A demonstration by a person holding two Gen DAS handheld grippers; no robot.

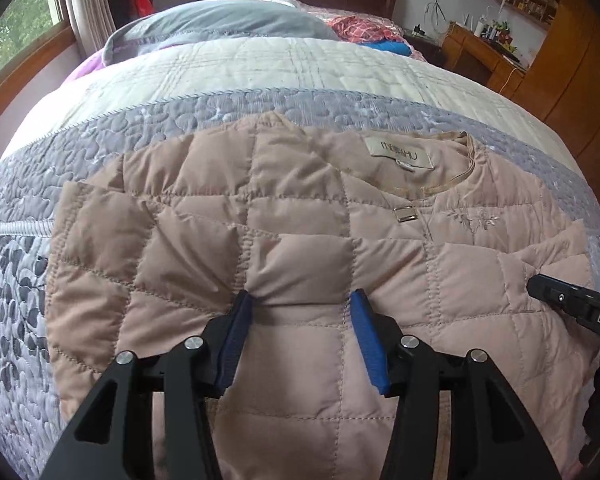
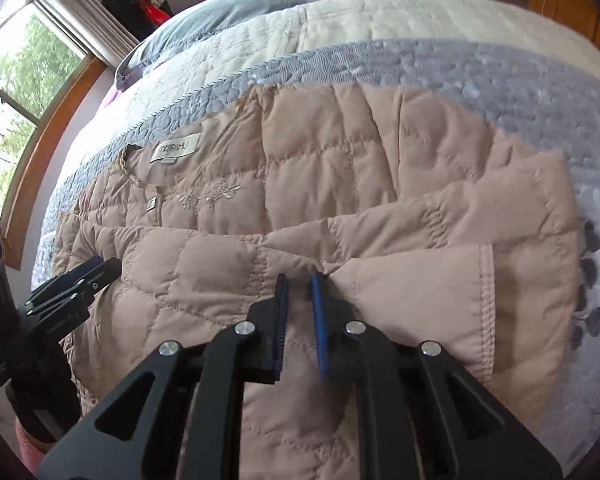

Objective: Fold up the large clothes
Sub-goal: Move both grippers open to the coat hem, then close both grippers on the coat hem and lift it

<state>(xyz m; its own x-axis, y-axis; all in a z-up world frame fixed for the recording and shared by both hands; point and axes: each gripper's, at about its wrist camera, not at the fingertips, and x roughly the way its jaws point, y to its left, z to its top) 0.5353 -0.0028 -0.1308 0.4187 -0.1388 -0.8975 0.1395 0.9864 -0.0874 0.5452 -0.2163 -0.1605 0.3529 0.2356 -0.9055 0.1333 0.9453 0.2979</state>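
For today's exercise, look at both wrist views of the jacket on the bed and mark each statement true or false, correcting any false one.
1. The quilted jacket is pinkish beige. True.
2. The jacket hangs on a hanger. False: it lies spread on the quilted bedspread.
3. The left tool has a bunched fold of jacket between its blue pads. True.
4. The right tool stands wide open above bare bedspread. False: its jaws are nearly closed, pinching jacket fabric.
5. A white brand label shows inside the neckline. True.
6. The pillow at the head of the bed is bright red. False: it is grey-blue.
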